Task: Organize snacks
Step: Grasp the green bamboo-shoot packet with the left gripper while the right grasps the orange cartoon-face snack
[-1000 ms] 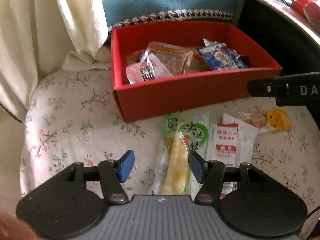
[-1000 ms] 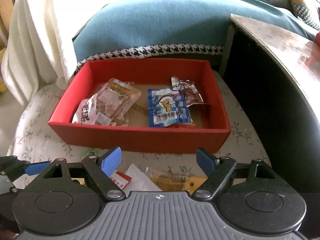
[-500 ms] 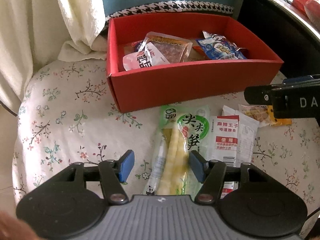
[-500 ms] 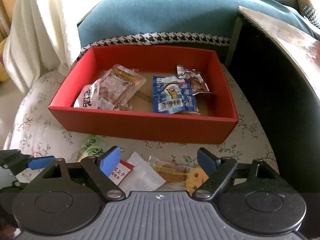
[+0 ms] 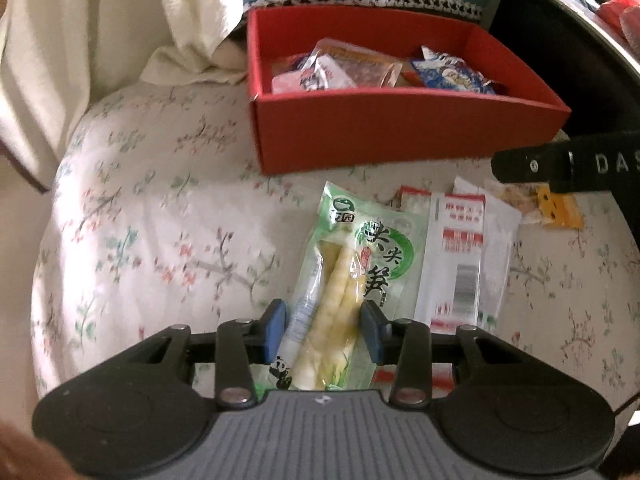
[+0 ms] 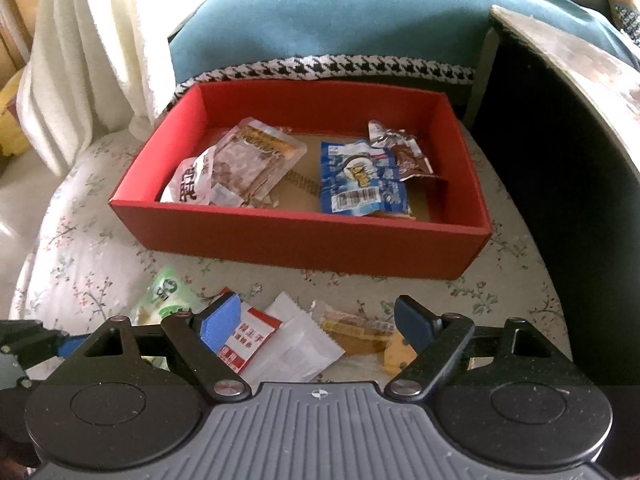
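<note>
**Left fingers closing on the bamboo shoot pack**

Fingers of the left gripper point(image 5: 322, 330) are closing on the green bamboo shoot pack point(image 5: 352, 276), pads against both its sides, as it lies on the floral cushion point(image 5: 152, 240) before the red box point(image 6: 296, 240). Right gripper point(image 6: 316, 320) hovers spread wide and empty above the white-and-red packet point(image 6: 256, 338) and yellow snack point(image 6: 360, 332).

"DAS" on right claw point(image 5: 568, 164), "尖尖笋" on green packet point(image 5: 360, 248)
</note>
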A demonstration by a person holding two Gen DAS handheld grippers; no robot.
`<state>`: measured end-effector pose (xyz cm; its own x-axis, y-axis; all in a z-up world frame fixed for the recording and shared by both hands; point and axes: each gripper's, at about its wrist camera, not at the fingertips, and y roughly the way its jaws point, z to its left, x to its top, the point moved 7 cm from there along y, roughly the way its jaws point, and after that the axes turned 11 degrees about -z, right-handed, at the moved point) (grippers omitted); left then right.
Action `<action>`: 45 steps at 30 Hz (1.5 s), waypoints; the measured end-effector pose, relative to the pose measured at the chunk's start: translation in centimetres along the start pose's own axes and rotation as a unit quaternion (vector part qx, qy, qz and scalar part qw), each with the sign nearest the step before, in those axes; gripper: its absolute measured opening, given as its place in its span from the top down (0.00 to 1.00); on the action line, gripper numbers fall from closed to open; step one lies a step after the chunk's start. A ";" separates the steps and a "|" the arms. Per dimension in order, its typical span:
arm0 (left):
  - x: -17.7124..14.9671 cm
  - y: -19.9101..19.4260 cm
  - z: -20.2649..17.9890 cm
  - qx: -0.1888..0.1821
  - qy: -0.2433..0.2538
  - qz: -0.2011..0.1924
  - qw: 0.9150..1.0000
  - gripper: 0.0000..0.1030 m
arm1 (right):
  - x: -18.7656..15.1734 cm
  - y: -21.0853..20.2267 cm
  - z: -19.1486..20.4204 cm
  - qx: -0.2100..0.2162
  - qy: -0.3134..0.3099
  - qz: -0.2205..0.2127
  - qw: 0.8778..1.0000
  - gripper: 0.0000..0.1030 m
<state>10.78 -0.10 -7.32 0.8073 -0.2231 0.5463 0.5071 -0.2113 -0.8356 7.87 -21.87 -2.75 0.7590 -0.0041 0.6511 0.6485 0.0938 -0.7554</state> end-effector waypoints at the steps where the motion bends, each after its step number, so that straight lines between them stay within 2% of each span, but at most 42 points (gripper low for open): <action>1: -0.4 -0.2 0.1 0.000 0.000 0.002 1.000 0.66 | -0.2 0.0 0.0 0.002 0.001 0.005 1.000 0.14; 5: -0.9 -0.5 0.1 0.016 0.012 -0.002 1.000 0.60 | -1.5 0.5 1.2 0.038 0.029 0.032 0.998 0.14; 7: -0.9 -0.4 0.2 0.020 0.019 -0.008 1.000 0.56 | -2.2 0.6 2.4 0.044 0.020 0.039 0.998 0.14; 9: -1.0 -0.1 0.3 0.034 0.033 -0.014 0.999 0.38 | -2.7 0.8 3.4 0.041 0.005 0.043 0.998 0.14; 11: -1.0 0.3 0.3 0.046 0.053 -0.028 0.997 0.32 | -2.9 1.0 3.8 0.040 -0.009 0.046 0.998 0.14; 13: -0.9 0.1 0.1 0.035 0.050 -0.030 0.998 0.44 | -2.2 0.5 3.1 0.029 -0.020 0.037 0.999 0.14; 14: -0.9 -0.1 0.1 0.018 0.040 -0.024 0.999 0.62 | -1.5 0.0 2.3 0.020 -0.017 0.024 0.999 0.14; 15: -0.9 -0.2 0.2 -0.003 0.022 -0.015 1.000 0.71 | -0.9 -0.6 1.3 0.013 -0.015 0.013 1.000 0.13; 17: -0.9 -0.4 0.4 0.000 0.017 -0.011 1.000 0.74 | 0.1 -1.5 -1.1 0.000 -0.005 -0.004 1.000 0.13; 19: -0.9 -0.5 0.9 -0.001 0.006 -0.006 1.000 0.75 | 0.4 -1.9 -3.6 -0.012 0.017 -0.010 1.000 0.12; 22: -0.7 -0.6 1.5 -0.013 -0.020 0.000 1.000 0.76 | -0.6 -1.3 -6.9 -0.042 0.040 0.007 0.998 0.12; 25: -0.3 -0.9 1.9 -0.010 -0.033 -0.006 0.999 0.77 | -2.1 -0.1 -8.1 -0.058 0.039 0.030 0.997 0.12; 27: 0.0 -1.2 2.0 -0.016 -0.043 -0.009 0.999 0.79 | -2.8 0.9 -8.0 -0.061 0.007 0.048 0.997 0.12; 31: 0.2 -1.4 2.2 -0.024 -0.048 -0.010 0.999 0.79 | -2.4 2.4 -6.9 -0.055 -0.114 0.072 0.989 0.12; 36: 0.2 -1.1 1.9 -0.032 -0.041 -0.004 0.999 0.79 | -2.0 4.3 -6.8 0.003 -0.156 0.092 0.983 0.12; 41: 0.1 -0.7 2.1 -0.038 -0.047 0.004 0.998 0.73 | -2.8 5.7 -4.7 0.082 -0.209 0.117 0.967 0.12; 43: 0.1 -0.5 2.1 -0.042 -0.050 0.010 0.998 0.71 | -2.9 6.1 -4.2 0.088 -0.231 0.109 0.963 0.07; 45: -0.2 -0.1 1.9 -0.045 -0.050 0.021 0.998 0.69 | -2.8 6.4 -4.1 0.097 -0.229 0.104 0.963 0.07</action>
<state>11.15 1.79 -7.44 0.8556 -0.1377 0.4990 0.4472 -0.2888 -0.8465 10.14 -25.37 -9.71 0.7377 0.4697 0.4850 0.4287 0.2291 -0.8739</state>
